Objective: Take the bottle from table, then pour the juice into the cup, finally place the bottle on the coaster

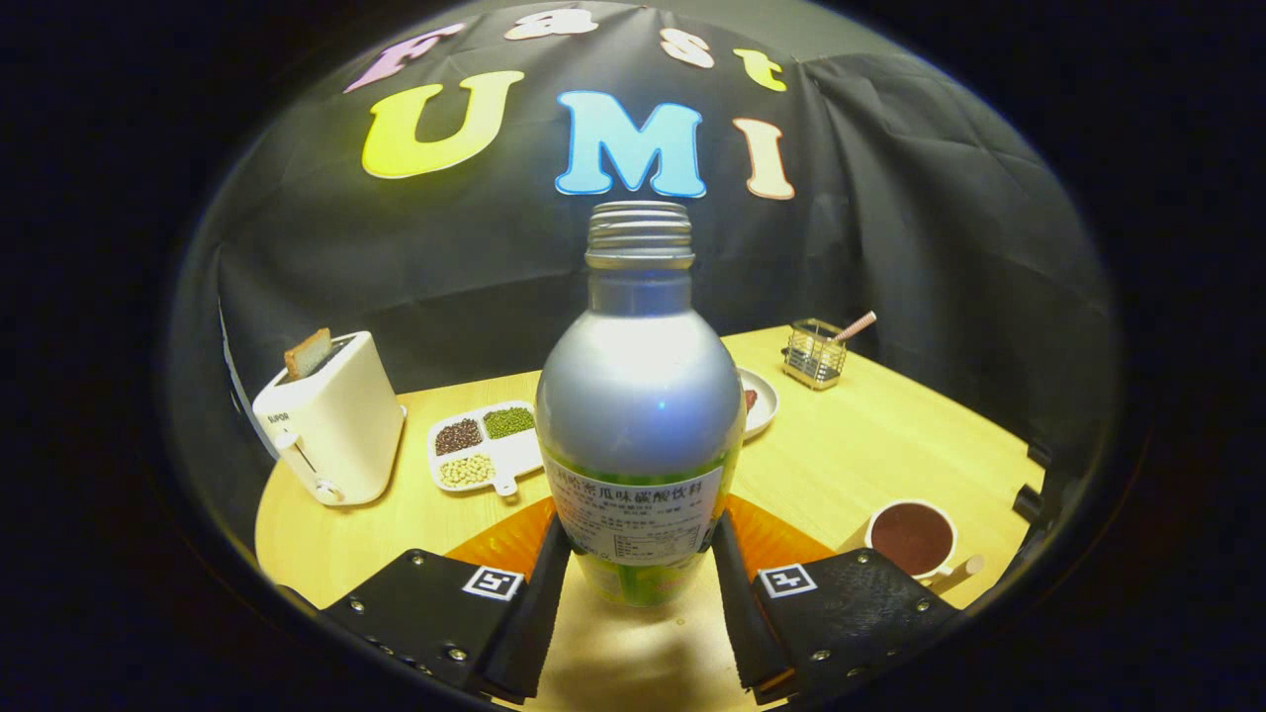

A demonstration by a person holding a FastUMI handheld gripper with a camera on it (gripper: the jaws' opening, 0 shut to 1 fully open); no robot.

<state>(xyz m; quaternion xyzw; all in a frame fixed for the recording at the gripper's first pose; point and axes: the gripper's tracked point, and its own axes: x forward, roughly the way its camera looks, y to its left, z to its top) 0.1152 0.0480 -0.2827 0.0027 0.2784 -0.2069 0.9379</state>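
An uncapped silver bottle (640,396) with a green and white label stands upright between my fingers. My gripper (640,536) is shut on its lower body, one finger pressing each side of the label. An orange coaster (499,542) lies on the table just behind the bottle's base and shows on both sides of it. I cannot tell whether the base touches the surface. A white cup (912,539) holding dark liquid sits to the right, beside my right finger.
On the round wooden table (870,445), a white toaster (331,420) with a slice of toast stands far left. A divided tray of beans (485,445), a white plate (762,400) and a wire basket (816,351) lie beyond the bottle.
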